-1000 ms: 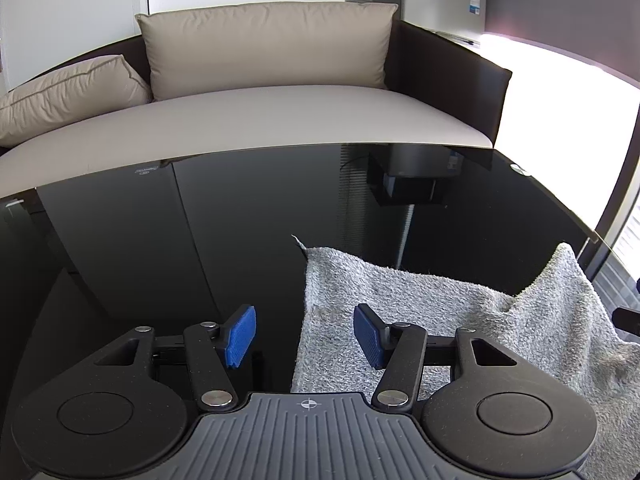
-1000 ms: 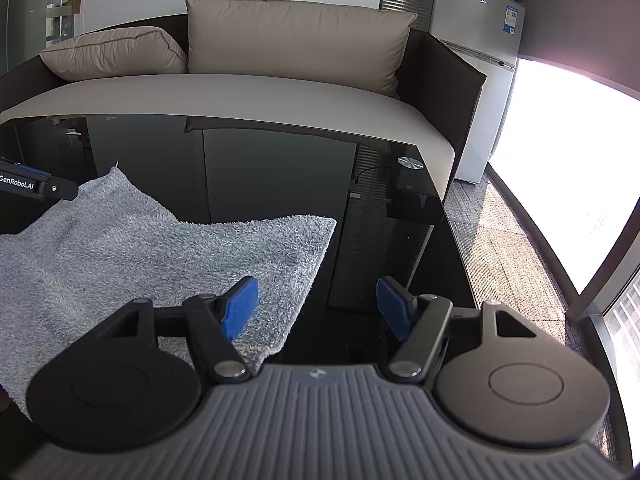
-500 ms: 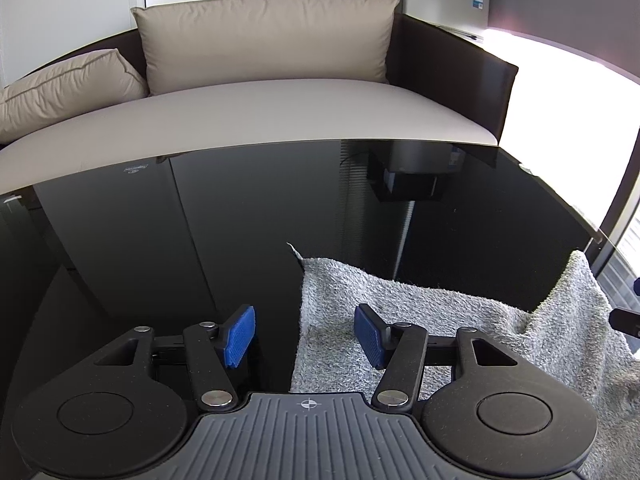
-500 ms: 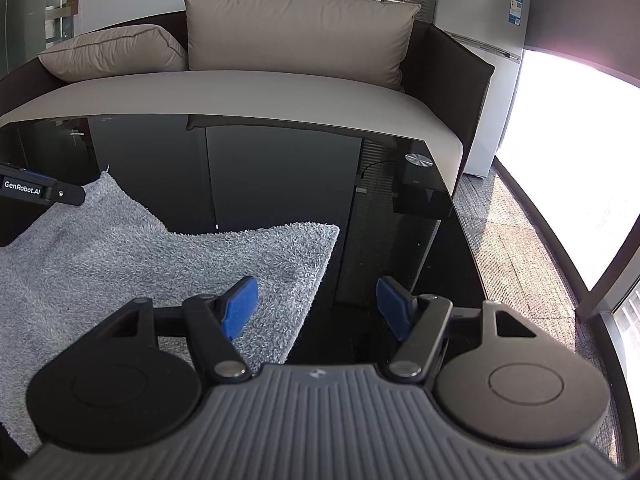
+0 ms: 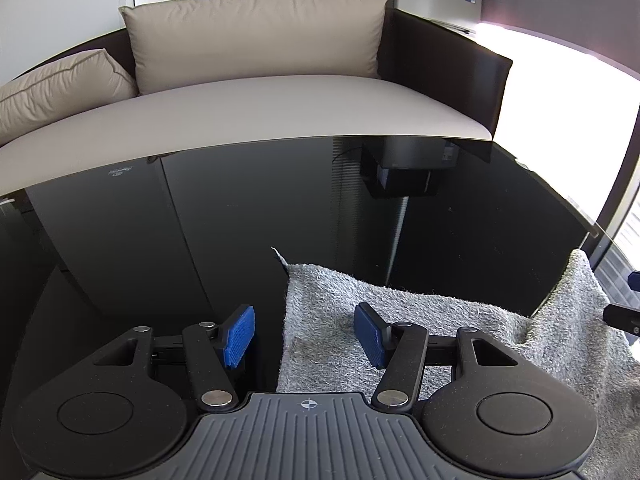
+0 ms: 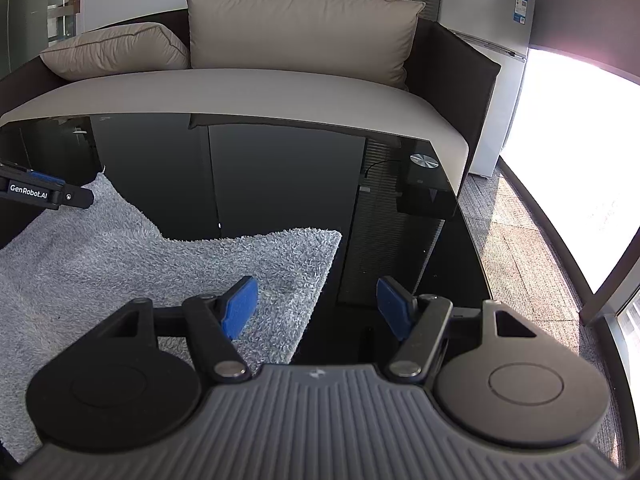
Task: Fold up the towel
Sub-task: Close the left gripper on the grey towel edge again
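A grey fluffy towel lies on the black glass table. Its far edge sags in the middle between two raised corners. My left gripper hovers open over the towel's left edge, blue pads apart, with nothing pressed between them. In the right wrist view the same towel spreads to the left. My right gripper is open astride the towel's right edge: the left pad is over cloth, the right pad over bare glass. The left gripper's finger shows at the far left of that view.
A beige sofa with cushions stands right behind the table's far edge. A silver fridge is at the back right. The table's right edge drops to a carpeted floor. A small black box shows under the glass.
Both grippers have drawn back towards the near side, so the towel's far edge and corners sit lower in each view. Both jaw gaps look unchanged.
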